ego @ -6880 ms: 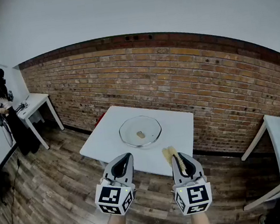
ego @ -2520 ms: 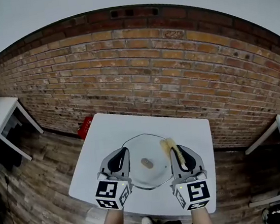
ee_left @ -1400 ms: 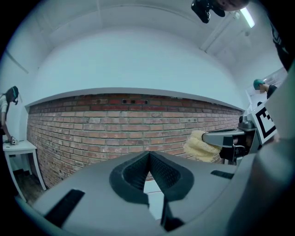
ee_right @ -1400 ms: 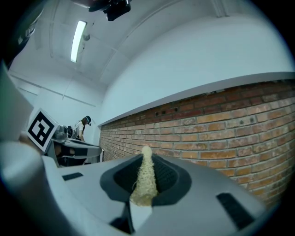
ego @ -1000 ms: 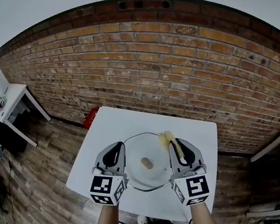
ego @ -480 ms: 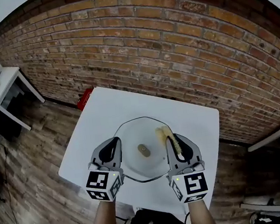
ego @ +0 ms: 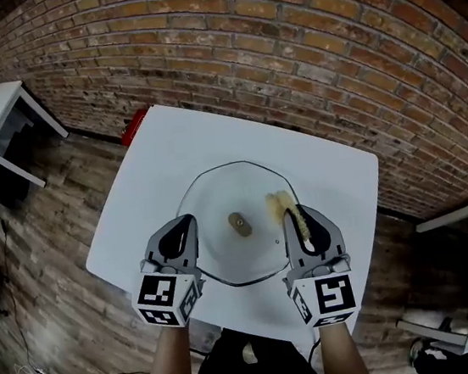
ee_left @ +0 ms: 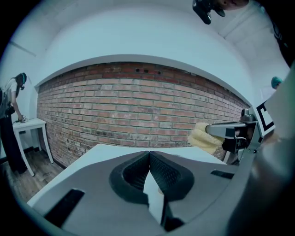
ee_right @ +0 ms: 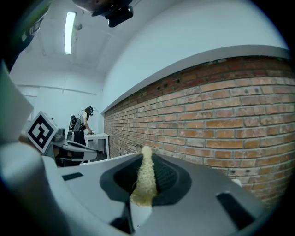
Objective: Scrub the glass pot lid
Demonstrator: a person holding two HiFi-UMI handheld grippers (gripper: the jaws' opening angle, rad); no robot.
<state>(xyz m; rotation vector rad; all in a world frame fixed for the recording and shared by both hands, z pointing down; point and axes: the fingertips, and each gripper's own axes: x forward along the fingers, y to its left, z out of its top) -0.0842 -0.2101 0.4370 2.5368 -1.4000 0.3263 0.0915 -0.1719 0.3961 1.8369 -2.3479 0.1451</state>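
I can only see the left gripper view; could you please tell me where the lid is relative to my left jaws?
Observer: The head view shows the lid lying flat on the table, with the left gripper at its left rim.
Operator: Thank you. Where is its knob?
Observer: The knob sits at the lid's middle, to the right of your jaws.
Operator: And is the scrubber properly held?
Observer: The right gripper view shows the right gripper shut on the scrubber.
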